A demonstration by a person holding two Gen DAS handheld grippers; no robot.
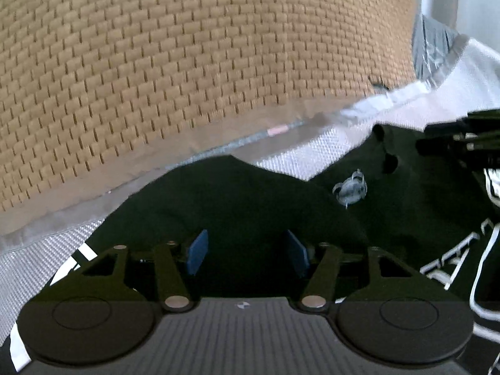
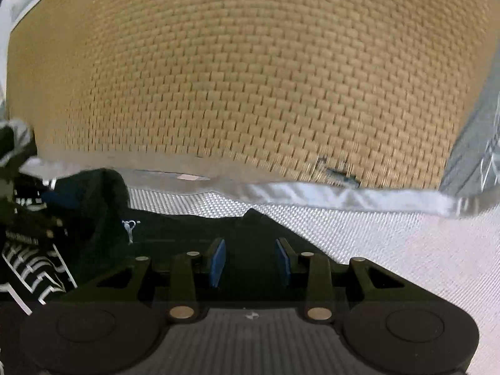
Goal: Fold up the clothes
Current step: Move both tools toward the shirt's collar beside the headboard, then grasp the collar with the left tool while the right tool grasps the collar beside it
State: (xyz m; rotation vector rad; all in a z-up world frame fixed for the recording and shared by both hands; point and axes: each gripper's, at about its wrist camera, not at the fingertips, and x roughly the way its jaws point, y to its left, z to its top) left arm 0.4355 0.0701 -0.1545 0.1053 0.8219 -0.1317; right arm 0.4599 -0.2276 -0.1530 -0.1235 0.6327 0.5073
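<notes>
Black white-printed garment (image 1: 250, 200), white cloth (image 2: 406, 243), tan woven wall (image 1: 187, 47).

Support: counter (image 2: 406, 243) covered with a white woven cloth of fine diamond texture; a silvery shiny strip (image 2: 343, 195) runs along its far edge. A tan woven panel (image 2: 250, 78) rises directly behind that edge.

On the cloth: one black garment (image 1: 237, 200), rumpled, with white printed lettering and lines (image 2: 34, 268) on one part and a small white emblem (image 1: 350, 189). A fold of it is raised into a hump. Bare cloth shows beyond the garment and to its right side.
</notes>
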